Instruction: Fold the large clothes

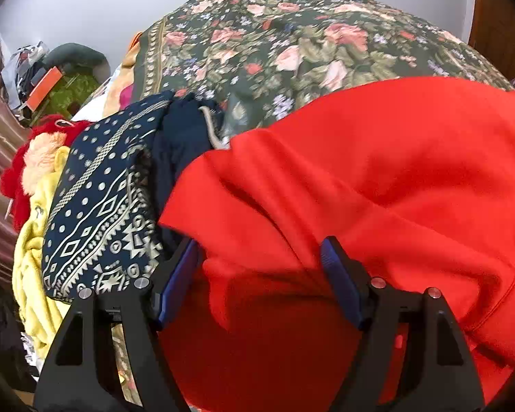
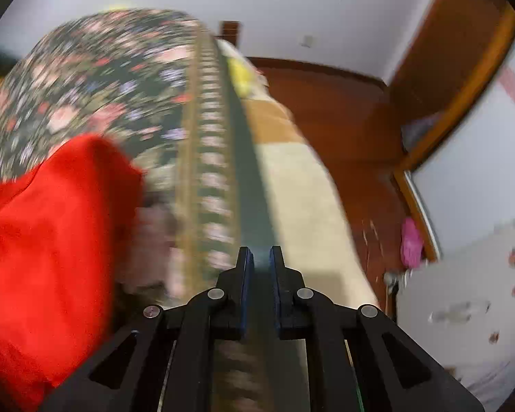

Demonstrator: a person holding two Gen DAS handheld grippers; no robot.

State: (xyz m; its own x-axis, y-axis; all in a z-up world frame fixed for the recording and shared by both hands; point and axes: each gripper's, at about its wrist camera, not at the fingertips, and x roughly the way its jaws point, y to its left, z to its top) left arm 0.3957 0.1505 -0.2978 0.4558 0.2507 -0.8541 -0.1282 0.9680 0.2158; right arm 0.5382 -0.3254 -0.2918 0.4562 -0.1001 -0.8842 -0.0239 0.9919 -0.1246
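Red fleece fills most of the left wrist view: a large bright red garment [image 1: 377, 178] lies rumpled on a bed covered by a dark green floral bedspread [image 1: 292, 44]. The left tongs [image 1: 259, 257] stand wide apart above a raised fold of that red cloth, which lies between the blue-padded fingers [image 1: 340, 281]; whether the pads touch it cannot be told, and they do not pinch it. To the left of the red garment sits a heap of other clothes: a navy cloth with white geometric print [image 1: 103, 206], a plain dark navy piece [image 1: 182, 137], a pale yellow garment [image 1: 34, 257] and a fuzzy red knit [image 1: 13, 178]. In the blurred right wrist view the right tongs [image 2: 259, 254] are closed with only a narrow slit between the fingers [image 2: 243, 274] and nothing held; they point along the bordered edge of the floral bedspread [image 2: 202, 158], with the red garment [image 2: 51, 240] off to their left and not touching them. Beyond the bed's cream side [image 2: 302, 199] lies a brown wooden floor [image 2: 343, 120].
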